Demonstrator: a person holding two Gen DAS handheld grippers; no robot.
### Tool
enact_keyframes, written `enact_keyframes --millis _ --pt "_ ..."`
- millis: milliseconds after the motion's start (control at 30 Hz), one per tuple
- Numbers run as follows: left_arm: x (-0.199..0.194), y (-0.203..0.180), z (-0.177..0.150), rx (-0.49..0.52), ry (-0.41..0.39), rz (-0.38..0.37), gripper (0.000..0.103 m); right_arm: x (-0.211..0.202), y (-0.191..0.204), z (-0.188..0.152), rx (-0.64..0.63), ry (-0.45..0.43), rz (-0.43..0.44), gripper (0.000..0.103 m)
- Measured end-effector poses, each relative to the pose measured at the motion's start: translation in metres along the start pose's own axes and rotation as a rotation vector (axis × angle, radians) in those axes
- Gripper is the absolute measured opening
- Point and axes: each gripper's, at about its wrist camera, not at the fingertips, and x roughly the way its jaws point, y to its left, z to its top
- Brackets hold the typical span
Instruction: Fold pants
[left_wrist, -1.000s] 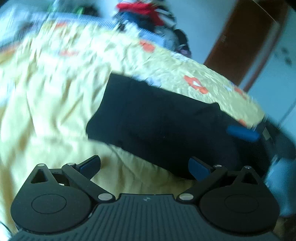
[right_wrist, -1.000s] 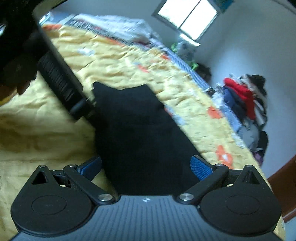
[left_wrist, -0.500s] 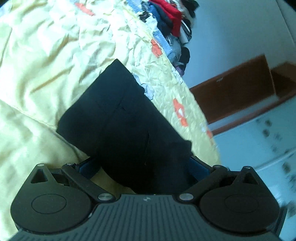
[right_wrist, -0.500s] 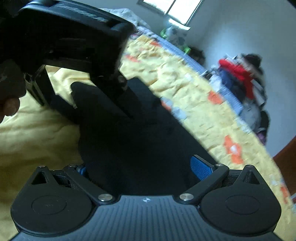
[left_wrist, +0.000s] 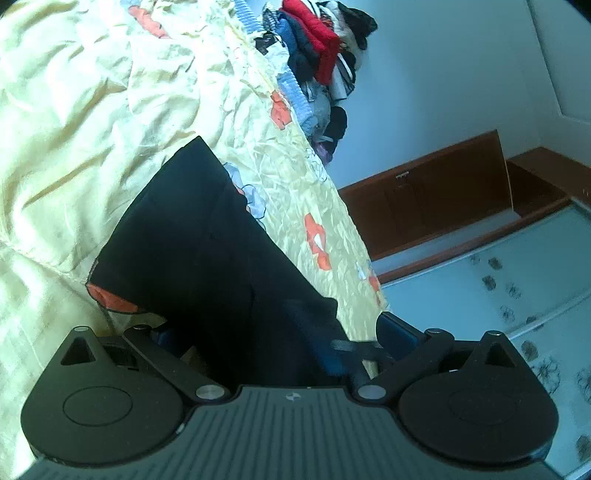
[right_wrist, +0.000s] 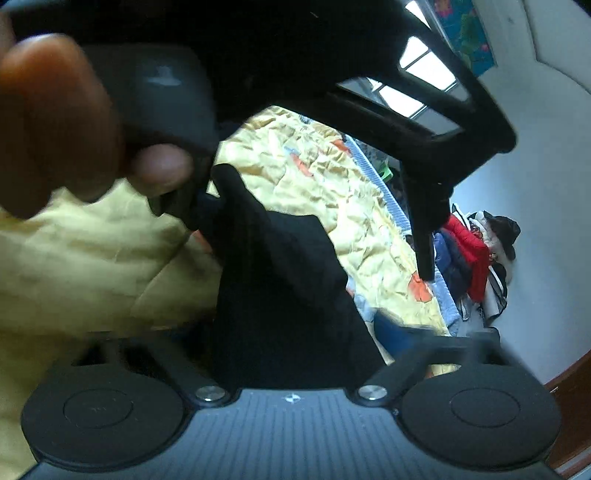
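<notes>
The black pants (left_wrist: 192, 236) lie folded on a yellow floral bedspread (left_wrist: 74, 110). In the left wrist view their near end fills the gap of my left gripper (left_wrist: 273, 339), whose blue pads stand wide apart on either side of the cloth. In the right wrist view the pants (right_wrist: 280, 288) run into my right gripper (right_wrist: 291, 332), with its jaws also apart around the cloth. The left gripper's body and the hand (right_wrist: 55, 118) holding it fill the top of that view.
A pile of clothes (left_wrist: 317, 55) sits beyond the bed's far edge. A brown wooden door (left_wrist: 443, 192) and a pale wall stand to the right. A window (right_wrist: 417, 88) is behind the bed. The bedspread (right_wrist: 92, 266) is wrinkled.
Both grippers have moved in over the near end of the pants, and the cloth now lies between their fingers. The left gripper has come close in front of the right camera.
</notes>
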Motion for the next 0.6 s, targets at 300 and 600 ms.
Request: enact_keyframes --millis 300,600 --pt "0.017 0.008 -0.001 0.004 -0.017 0.039 0.102 -0.001 -0.054 -0.014 0.408 -0.038 0.196 0.029" --pt "0.047 0.008 0.021 -0.063 -0.077 0.1 0.059 -0.008 -0.109 -0.047 0.722 -0.062 0.414 0.029"
